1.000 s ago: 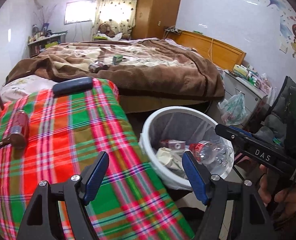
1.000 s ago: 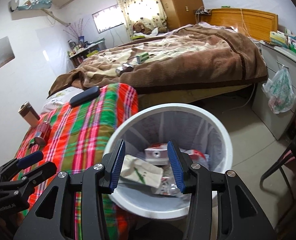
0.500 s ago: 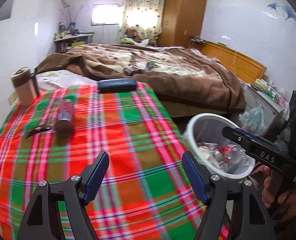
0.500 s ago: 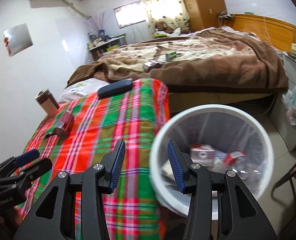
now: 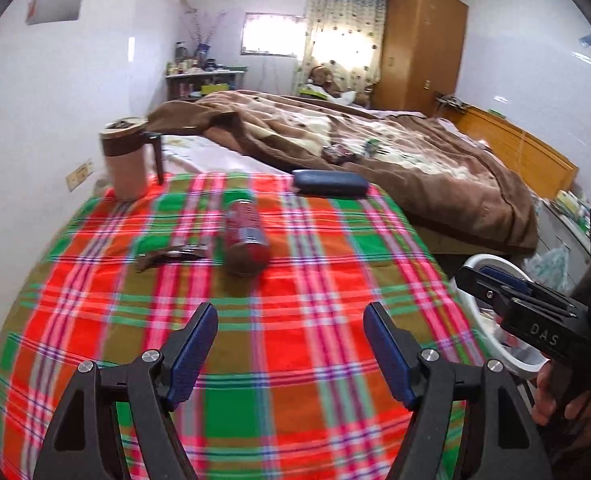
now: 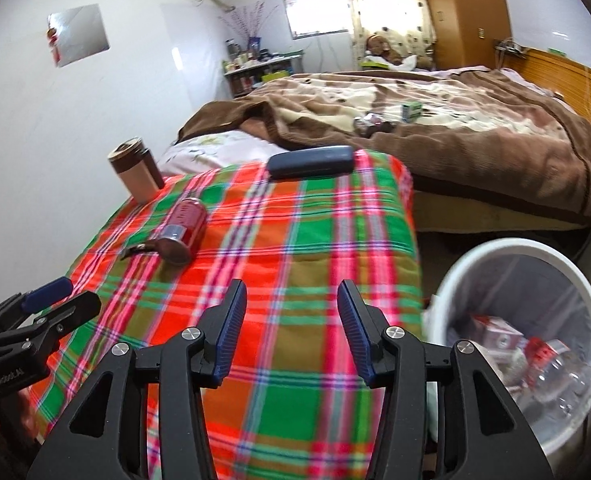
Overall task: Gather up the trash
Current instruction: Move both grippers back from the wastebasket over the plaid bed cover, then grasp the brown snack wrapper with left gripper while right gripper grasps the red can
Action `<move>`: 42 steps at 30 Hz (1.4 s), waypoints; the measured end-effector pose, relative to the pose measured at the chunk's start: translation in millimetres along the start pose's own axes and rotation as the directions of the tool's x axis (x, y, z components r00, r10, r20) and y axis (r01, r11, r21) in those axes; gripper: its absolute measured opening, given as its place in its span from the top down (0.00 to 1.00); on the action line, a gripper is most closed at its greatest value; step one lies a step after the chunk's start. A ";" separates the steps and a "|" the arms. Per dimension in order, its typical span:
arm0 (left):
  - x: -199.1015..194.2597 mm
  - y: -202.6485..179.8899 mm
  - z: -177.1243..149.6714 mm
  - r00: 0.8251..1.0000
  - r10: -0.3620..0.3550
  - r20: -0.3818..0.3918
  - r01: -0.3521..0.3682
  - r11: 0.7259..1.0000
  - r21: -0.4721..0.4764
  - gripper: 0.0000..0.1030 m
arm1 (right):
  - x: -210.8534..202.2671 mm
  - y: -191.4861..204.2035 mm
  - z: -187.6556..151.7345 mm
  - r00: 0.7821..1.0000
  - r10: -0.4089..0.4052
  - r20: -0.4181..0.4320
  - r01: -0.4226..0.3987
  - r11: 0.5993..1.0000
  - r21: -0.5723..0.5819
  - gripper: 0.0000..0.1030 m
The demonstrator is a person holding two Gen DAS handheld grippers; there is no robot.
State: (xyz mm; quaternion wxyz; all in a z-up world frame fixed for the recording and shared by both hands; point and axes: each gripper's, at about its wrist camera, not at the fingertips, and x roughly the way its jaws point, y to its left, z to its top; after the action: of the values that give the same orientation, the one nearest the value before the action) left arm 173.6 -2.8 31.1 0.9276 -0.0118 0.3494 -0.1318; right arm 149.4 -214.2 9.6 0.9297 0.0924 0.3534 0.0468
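Both views swung away from white round plastic trash bin (image 6: 491, 258), now at right edge beside table; plaid red-green cloth-covered table (image 5: 303, 280) now faced. Bin holds clear bottle and cartons, so last drop judged done. Left tongs (image 5: 291, 350) spread, empty. Right tongs (image 6: 292, 326) spread, empty. Next trash judged: dark red can lying on side (image 5: 245, 238) mid-table, well apart; small brown wrapper-like scrap (image 5: 171, 256) just left. Brown-beige lidded mug (image 5: 124, 162) and dark blue oblong case (image 5: 330, 184) at far edge: no obstruction.
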 end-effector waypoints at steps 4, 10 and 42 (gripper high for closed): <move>6.0 29.8 2.0 0.999 0.037 -0.005 -0.037 0.999 -0.033 0.27 | 15.2 17.0 5.5 1.000 0.016 -0.018 -0.016 0.999 -0.027 0.51; 16.0 68.3 10.1 0.997 0.076 -0.004 -0.076 0.995 -0.072 0.27 | 44.2 42.5 14.0 0.998 0.030 -0.053 -0.033 0.998 -0.059 0.51; 119.9 138.9 43.0 0.990 0.069 -0.122 -0.064 0.997 0.049 0.27 | 164.0 114.2 52.3 0.967 0.069 -0.245 -0.093 0.992 -0.088 0.34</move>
State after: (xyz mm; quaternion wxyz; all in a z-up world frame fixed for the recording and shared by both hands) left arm 320.8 97.9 -29.6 0.9080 0.0287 0.4035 -0.1091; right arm 304.1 -84.7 -35.0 0.8806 0.0541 0.4570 0.1131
